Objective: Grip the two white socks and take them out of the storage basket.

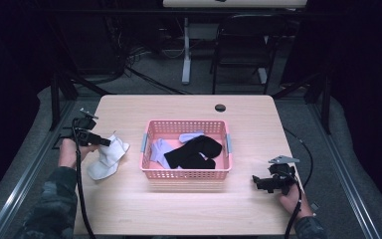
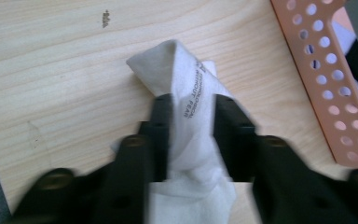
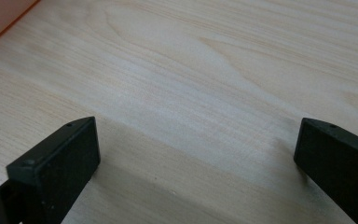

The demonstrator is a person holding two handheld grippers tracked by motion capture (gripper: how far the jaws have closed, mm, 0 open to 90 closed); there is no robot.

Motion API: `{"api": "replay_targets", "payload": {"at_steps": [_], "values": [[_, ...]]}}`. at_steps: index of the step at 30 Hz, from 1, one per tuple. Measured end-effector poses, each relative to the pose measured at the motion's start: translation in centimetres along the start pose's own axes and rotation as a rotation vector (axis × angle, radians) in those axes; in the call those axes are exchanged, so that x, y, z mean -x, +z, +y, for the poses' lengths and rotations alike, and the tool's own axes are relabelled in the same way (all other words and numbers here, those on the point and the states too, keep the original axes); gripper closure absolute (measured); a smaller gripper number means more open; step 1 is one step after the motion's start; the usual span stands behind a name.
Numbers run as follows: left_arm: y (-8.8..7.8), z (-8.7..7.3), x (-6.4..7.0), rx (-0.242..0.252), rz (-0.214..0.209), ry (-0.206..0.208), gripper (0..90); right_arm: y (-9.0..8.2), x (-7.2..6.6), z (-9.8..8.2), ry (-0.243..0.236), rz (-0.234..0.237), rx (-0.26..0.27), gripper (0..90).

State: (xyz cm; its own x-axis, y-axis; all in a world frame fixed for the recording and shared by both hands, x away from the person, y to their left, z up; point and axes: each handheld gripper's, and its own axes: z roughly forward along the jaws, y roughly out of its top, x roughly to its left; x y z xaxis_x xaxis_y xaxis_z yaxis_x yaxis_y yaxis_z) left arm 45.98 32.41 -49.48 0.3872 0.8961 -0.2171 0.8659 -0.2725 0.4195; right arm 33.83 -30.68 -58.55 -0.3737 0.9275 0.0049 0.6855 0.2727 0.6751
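A white sock [image 1: 108, 158] lies bunched on the table to the left of the pink basket [image 1: 186, 174]. My left gripper [image 1: 108, 143] is shut on the sock [image 2: 186, 93]; in the left gripper view its cloth is pinched between the two black jaws, with small printed letters showing. Inside the basket lie a black sock [image 1: 195, 152] and pale lavender socks [image 1: 159, 151]. My right gripper [image 1: 256, 181] rests low over the table at the front right, open, with bare wood between its fingers [image 3: 58, 161].
The wooden table [image 1: 189, 209] has a dark round hole [image 1: 220, 107] near its far edge. A black chair [image 1: 243, 45] and a desk leg [image 1: 186, 50] stand behind the table. The basket's pink perforated wall [image 2: 324, 79] shows at the right of the left gripper view.
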Motion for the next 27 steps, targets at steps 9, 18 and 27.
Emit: {"api": "replay_targets", "payload": {"at_steps": [9,18,27], "values": [[-3.2,-2.5,1.5,0.139,0.046,0.024,15.3,0.0,0.0,0.0,0.0,0.0,0.0,0.0],[-3.6,-6.7,2.7,0.155,0.073,0.014,0.2,0.0,0.0,0.0,0.0,0.0,0.0,0.0],[-2.3,-9.8,1.4,0.194,0.036,-0.05,0.0,0.0,0.0,0.0,-0.001,0.001,-0.001,0.0]]}}
